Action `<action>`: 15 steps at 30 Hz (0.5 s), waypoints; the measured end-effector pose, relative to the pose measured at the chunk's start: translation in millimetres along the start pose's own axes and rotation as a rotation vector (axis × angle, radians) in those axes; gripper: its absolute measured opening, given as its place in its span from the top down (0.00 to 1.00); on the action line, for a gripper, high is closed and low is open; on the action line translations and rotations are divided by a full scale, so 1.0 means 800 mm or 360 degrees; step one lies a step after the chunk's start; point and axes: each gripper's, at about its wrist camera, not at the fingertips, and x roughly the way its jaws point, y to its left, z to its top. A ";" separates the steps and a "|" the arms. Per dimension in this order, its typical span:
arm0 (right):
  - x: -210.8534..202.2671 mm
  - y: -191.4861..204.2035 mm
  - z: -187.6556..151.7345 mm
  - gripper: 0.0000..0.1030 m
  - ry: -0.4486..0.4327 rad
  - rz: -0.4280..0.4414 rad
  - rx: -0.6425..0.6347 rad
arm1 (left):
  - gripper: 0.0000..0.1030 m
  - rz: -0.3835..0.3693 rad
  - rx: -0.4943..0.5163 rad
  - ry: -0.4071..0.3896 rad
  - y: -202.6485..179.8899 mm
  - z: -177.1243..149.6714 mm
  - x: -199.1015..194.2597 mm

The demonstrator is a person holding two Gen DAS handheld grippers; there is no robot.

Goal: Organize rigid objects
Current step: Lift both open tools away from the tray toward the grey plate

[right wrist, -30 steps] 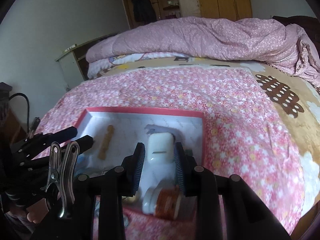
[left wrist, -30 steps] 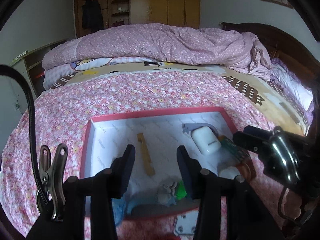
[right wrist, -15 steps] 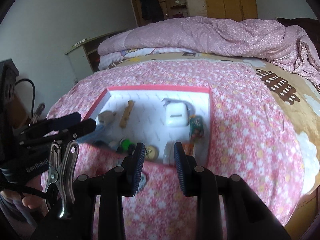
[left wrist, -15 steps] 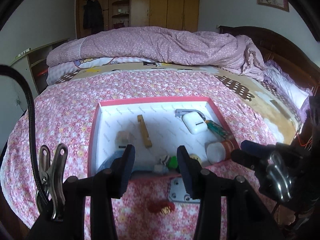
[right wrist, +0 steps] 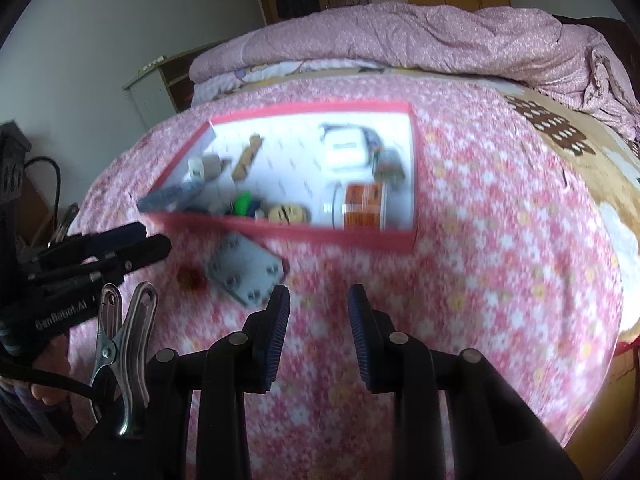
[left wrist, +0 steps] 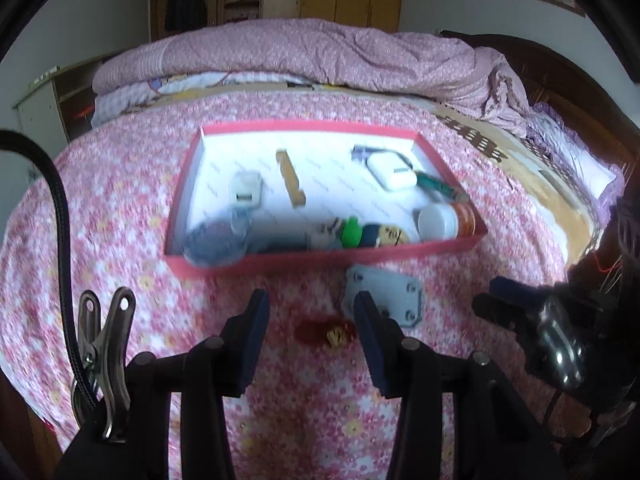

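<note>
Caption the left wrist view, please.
Open left tool over red trinket and grey plate, outside the filled box.

Legible lettering: one item only, white print on the black body of the left gripper [right wrist: 116, 250] at the left edge of the right wrist view, seen mirrored or upside down and reading roughly "GenRobot.AI". The orange label on the white bottle [right wrist: 362, 210] in the pink-rimmed tray [right wrist: 320, 236] carries print too blurred to read; faint repeated marks on the tray lining are likewise illegible.
</note>
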 end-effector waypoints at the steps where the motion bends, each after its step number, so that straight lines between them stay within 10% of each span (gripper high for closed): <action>1: 0.003 0.000 -0.007 0.70 0.0007 -0.0025 -0.0011 | 0.55 -0.0008 -0.0008 0.0014 0.001 -0.003 0.003; 15: 0.013 -0.001 -0.044 0.55 -0.0011 -0.0085 -0.0088 | 0.55 -0.0076 0.0020 0.0092 -0.013 -0.025 0.031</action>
